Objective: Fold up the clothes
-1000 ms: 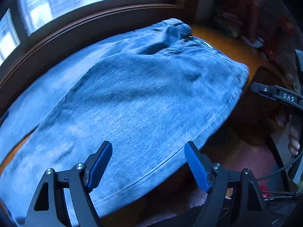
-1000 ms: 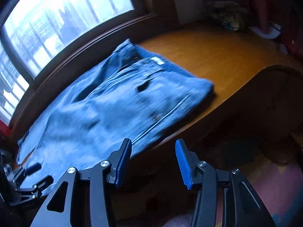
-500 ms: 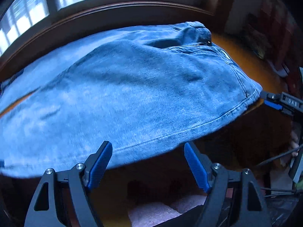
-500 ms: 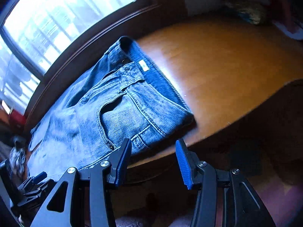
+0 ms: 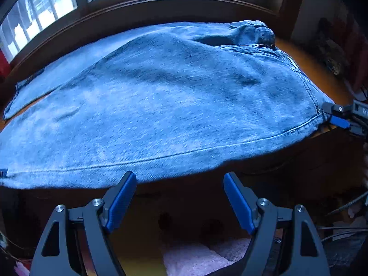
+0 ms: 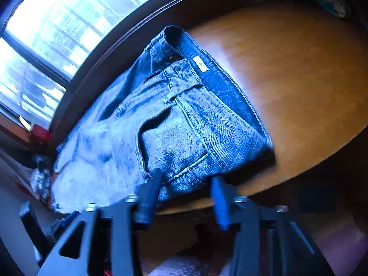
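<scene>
Daylight pours from the dark-framed window [image 6: 69,30] at my upper left, blown out white in the right view. Below the glossy orange wooden table [image 6: 299,69] everything sinks into shadow. My right black gripper [image 6: 184,195] smears with blur; edges bow, corners vignette.

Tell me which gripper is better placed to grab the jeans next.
Right. The right gripper, jaws open, already straddles the waist corner of the jeans. The left gripper sits open, short of the side seam.
</scene>
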Demonstrator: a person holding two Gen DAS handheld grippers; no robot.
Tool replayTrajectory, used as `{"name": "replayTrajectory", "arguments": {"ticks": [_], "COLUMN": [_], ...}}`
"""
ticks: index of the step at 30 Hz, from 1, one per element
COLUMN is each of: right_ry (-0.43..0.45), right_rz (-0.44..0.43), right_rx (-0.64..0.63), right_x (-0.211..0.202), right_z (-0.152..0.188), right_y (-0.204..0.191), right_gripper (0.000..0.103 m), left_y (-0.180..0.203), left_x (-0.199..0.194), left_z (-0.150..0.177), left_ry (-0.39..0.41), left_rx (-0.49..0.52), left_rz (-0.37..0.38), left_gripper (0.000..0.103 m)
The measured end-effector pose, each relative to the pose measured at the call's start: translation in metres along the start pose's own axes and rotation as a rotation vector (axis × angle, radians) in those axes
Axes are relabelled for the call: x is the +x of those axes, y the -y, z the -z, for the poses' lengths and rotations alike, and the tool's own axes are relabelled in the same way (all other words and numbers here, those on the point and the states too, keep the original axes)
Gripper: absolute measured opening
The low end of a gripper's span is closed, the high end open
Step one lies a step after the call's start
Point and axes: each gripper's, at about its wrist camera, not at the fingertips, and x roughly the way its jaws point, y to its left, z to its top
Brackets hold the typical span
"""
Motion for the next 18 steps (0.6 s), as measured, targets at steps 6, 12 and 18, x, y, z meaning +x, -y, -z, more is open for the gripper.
{"name": "replayTrajectory", "arguments": {"ticks": [6,12,18], "right_ry": [0.043,0.066,0.065], "right_rz": [-0.198,-0.224,-0.217], "right_rx": [0.136,0.088,0.007], "right_x": [-0.015,-0.021,-0.027], "right_z": [-0.014,-0.026,-0.03], "right_y": [0.015,0.0,-0.011], "right_gripper": [0.014,0.014,0.014], "left_y": [0.024,0.04,0.041], "left_x": [0.004,0.01,0.012], "left_z": [-0.003,-0.01,-0.021], "left_ry": [-0.004,0.017,0.055], "left_rx": [0.056,0.076,0.039], "left_rz": [0.015,-0.014,-0.036], "left_gripper": [0.077,0.08,0.079]}}
